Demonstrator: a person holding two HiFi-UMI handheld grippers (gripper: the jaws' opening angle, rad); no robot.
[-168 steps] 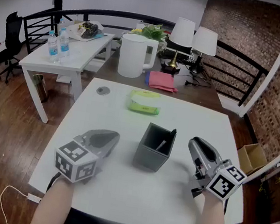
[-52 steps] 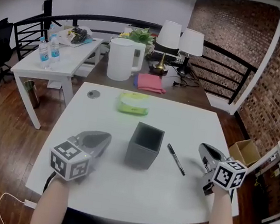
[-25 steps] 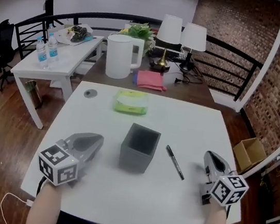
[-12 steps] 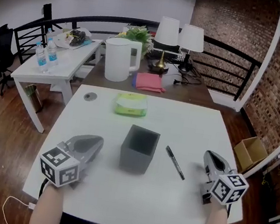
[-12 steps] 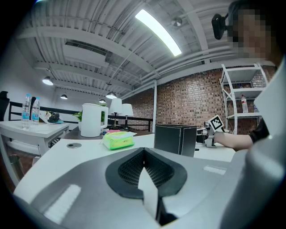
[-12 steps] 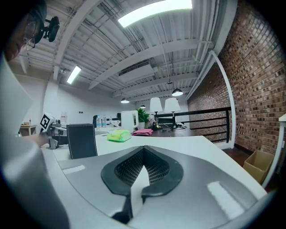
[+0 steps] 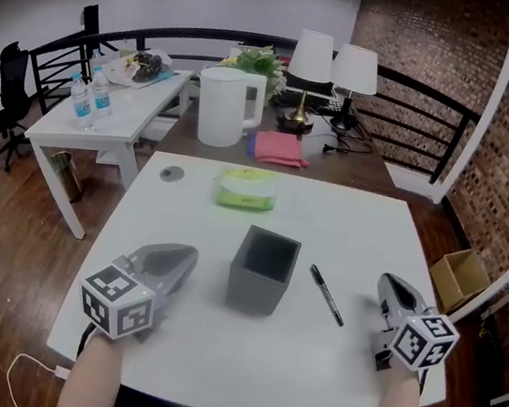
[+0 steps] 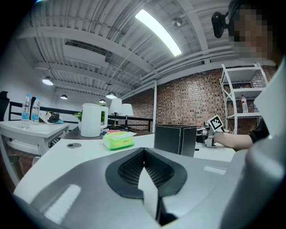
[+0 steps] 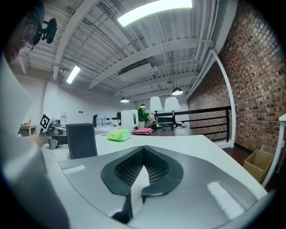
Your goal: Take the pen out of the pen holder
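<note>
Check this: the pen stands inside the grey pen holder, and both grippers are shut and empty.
Wrong on the pen. The head view shows the pen lying flat on the table, outside the pen holder, between it and the right gripper. That gripper and the left gripper are indeed shut and empty.

The pen holder (image 7: 260, 282) is dark grey, the pen (image 7: 326, 295) black, the table (image 7: 214, 345) white, the packet (image 7: 244, 190) lime green

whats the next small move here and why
Probably none, just keep both grippers parked. The pen already lies flat on the table, right of the pen holder and apart from it. The left gripper and right gripper rest shut and empty either side.
</note>
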